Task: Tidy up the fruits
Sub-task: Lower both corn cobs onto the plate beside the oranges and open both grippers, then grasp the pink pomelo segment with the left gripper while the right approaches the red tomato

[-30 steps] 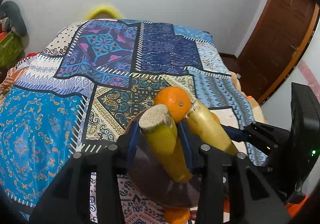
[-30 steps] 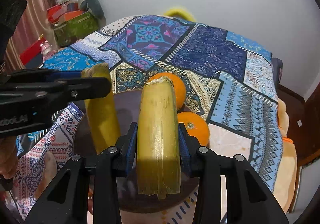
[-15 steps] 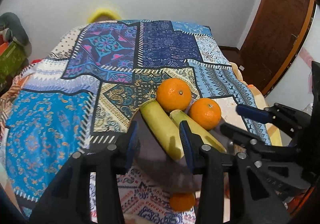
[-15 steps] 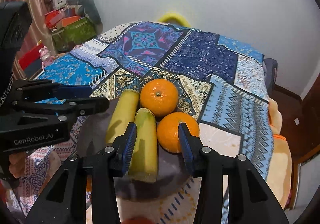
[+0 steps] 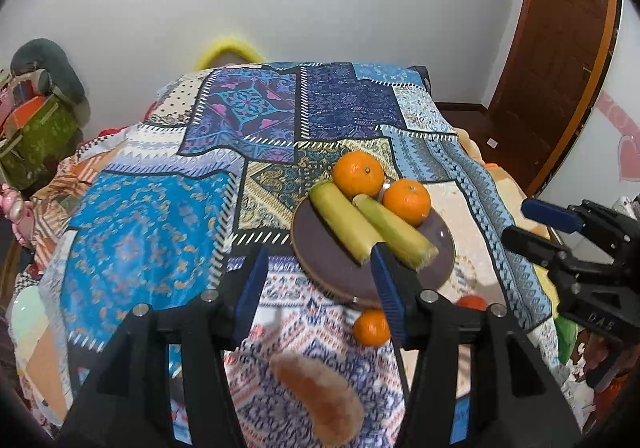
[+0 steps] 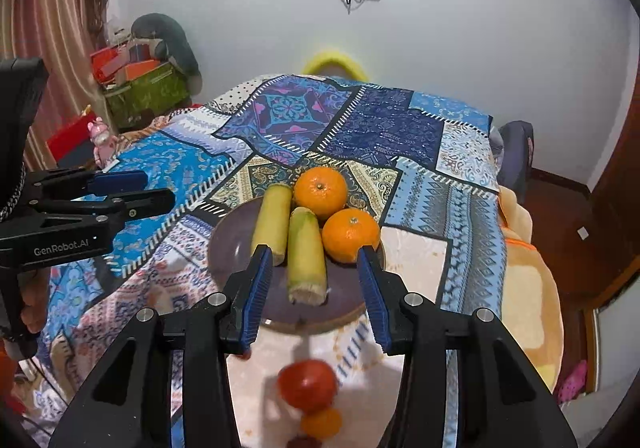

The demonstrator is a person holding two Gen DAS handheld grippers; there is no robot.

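Both stalks lie side by side on the plate, touching the far oranges. Left gripper and right gripper, jaws just spreading, hold nothing. The near stalk could roll off the plate's edge if nudged

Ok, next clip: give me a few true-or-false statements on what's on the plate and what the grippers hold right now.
1. Two oranges sit on the plate. True: far orange, near orange.
2. The right gripper clamps a yellow stalk. False: both stalks lie on the plate; its jaws are open and empty.
3. The left gripper holds nothing. True.
4. The plate is empty. False: it carries four pieces.
5. A tomato lies off the plate. True.
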